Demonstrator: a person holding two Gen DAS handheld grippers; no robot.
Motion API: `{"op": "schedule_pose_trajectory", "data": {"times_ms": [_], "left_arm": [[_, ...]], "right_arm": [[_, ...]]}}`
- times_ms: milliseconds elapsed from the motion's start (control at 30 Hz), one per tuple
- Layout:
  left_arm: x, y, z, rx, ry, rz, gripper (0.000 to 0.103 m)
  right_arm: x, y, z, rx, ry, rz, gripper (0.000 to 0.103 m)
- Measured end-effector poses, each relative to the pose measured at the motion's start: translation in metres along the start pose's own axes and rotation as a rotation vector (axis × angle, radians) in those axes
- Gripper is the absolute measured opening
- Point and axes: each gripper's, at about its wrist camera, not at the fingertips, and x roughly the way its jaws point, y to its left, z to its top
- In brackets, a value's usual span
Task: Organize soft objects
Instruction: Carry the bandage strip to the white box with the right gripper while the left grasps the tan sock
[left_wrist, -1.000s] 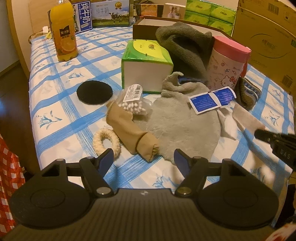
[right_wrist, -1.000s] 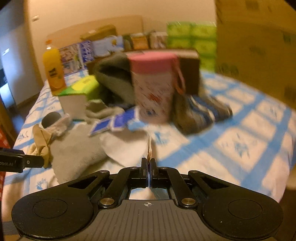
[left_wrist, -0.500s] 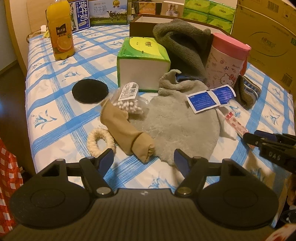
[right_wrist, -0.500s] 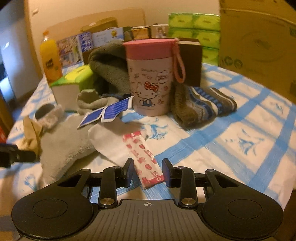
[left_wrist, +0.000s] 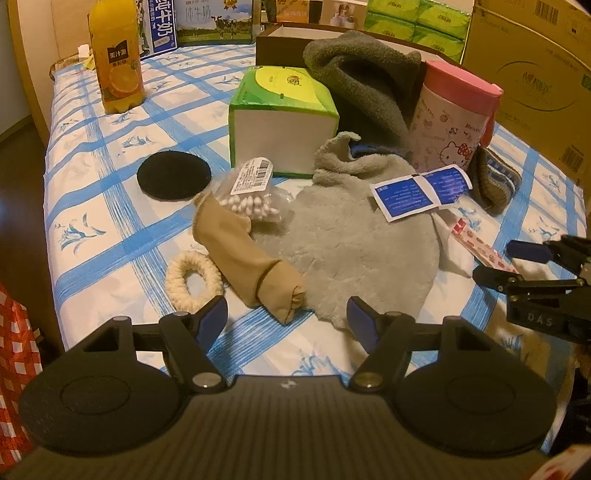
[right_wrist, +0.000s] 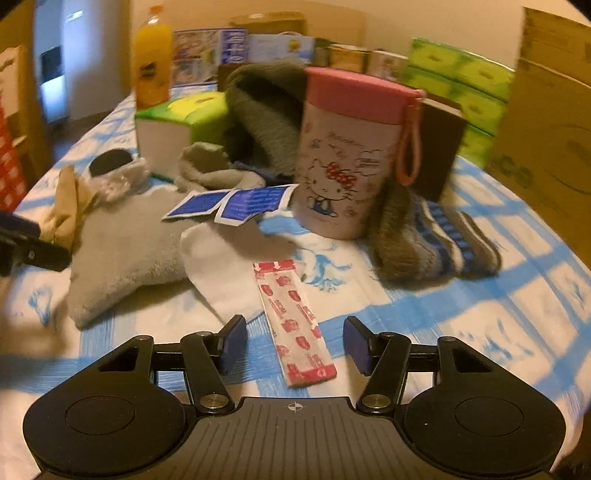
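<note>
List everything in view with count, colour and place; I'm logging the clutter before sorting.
Fleece cloth: 1, grey, centre.
Rolled stocking: 1, tan, on the cloth's left edge.
Scrunchie: 1, cream, left of the stocking.
Cotton swab bag: 1, clear, behind the stocking.
Round pad: 1, black, left.
Tissue box: 1, green-white, behind.
Towel: 1, dark grey, draped from the brown box.
Cup: 1, pink, right.
Striped sock: 1, blue-brown, beside the cup.
Sachets: 2, blue.
Bandage strip: 1, red-white.
Juice bottle: 1, orange, far left.
Left gripper: open.
Right gripper: open.

Blue-checked white tablecloth (left_wrist: 110, 206), pink-lidded cup (right_wrist: 347, 155), grey towel (left_wrist: 354, 251), tan sock (left_wrist: 243, 258).
</note>
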Motion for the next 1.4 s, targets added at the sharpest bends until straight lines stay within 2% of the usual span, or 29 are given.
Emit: {"op": "schedule_pose_trajectory", "data": {"times_ms": [67,100,133,200,233,500,567,767,900,967,1033,1133,1400], "left_arm": [[0.001,0.001,0.0,-0.006,0.002,0.001,0.069],[0.002,0.001,0.0,-0.009,0.003,0.0,0.068],[0.002,0.001,0.001,-0.011,0.003,-0.001,0.068],[0.001,0.0,0.001,-0.011,0.002,-0.004,0.068],[0.001,0.0,0.002,-0.011,0.001,-0.006,0.068],[-0.004,0.003,0.005,-0.025,-0.01,-0.009,0.067],[-0.003,0.005,0.008,-0.034,-0.016,0.0,0.062],[0.01,0.011,0.019,-0.059,-0.018,0.032,0.059],[0.018,0.015,0.026,-0.069,-0.016,0.05,0.047],[0.02,0.018,0.028,-0.074,-0.014,0.056,0.038],[0.02,0.02,0.03,-0.078,-0.017,0.057,0.021],[0.019,0.023,0.032,-0.076,-0.015,0.057,0.007],[-0.013,0.027,0.042,-0.047,-0.059,0.043,0.005]], "right_arm": [[0.005,-0.006,0.001,0.014,-0.002,0.04,0.058],[0.007,-0.009,0.002,0.027,-0.001,0.057,0.052],[0.007,-0.01,0.003,0.033,-0.002,0.076,0.041],[0.007,-0.007,0.004,0.025,-0.003,0.088,0.03],[0.005,-0.005,0.004,0.021,-0.001,0.084,0.029],[-0.017,-0.013,0.0,0.149,0.013,0.087,0.024],[-0.024,-0.017,0.001,0.171,-0.002,0.069,0.024],[-0.031,-0.032,0.01,0.227,-0.031,0.036,0.024],[-0.031,-0.036,0.012,0.237,-0.031,0.029,0.024],[-0.03,-0.036,0.012,0.241,-0.03,0.027,0.024],[-0.031,-0.037,0.012,0.244,-0.027,0.03,0.024],[-0.034,-0.038,0.016,0.251,-0.028,0.036,0.024],[-0.056,-0.045,0.033,0.277,-0.058,0.067,0.024]]}}
